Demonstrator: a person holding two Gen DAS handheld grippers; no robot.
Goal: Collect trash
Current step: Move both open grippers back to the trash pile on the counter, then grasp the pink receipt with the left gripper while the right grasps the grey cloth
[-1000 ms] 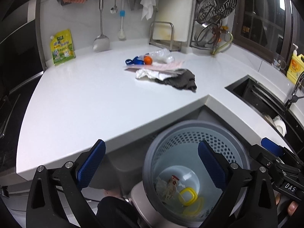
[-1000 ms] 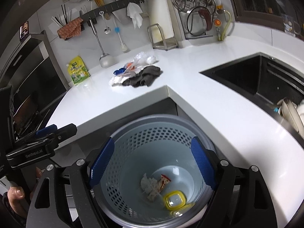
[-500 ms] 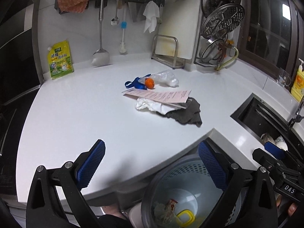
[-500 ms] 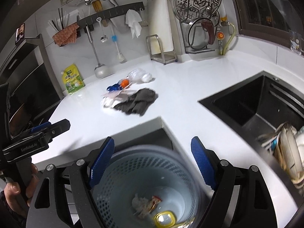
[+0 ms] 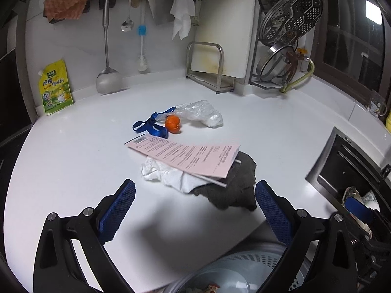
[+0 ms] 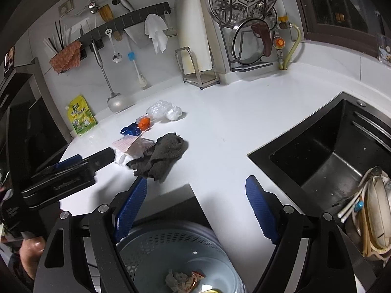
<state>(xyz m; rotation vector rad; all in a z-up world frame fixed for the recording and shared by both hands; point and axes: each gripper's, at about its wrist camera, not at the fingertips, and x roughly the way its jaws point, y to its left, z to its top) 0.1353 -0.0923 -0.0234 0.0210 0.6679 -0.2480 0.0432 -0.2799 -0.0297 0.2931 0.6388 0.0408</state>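
My left tongs (image 5: 194, 213) have risen from the bin (image 6: 171, 251), spread wide and empty, toward the pink paper (image 5: 185, 157) on the surface (image 5: 73, 171); my right tongs (image 6: 195, 207), equally agape, hover above the bin. Next pickup begins.

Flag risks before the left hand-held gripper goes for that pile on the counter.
1. The pink sheet lies loose over the white crumpled paper and dark cloth; a wide grab by the open left hand-held gripper may lift the cloth too.
2. The orange ball could roll if nudged.
3. The bin sits below the counter edge; a drop may miss.
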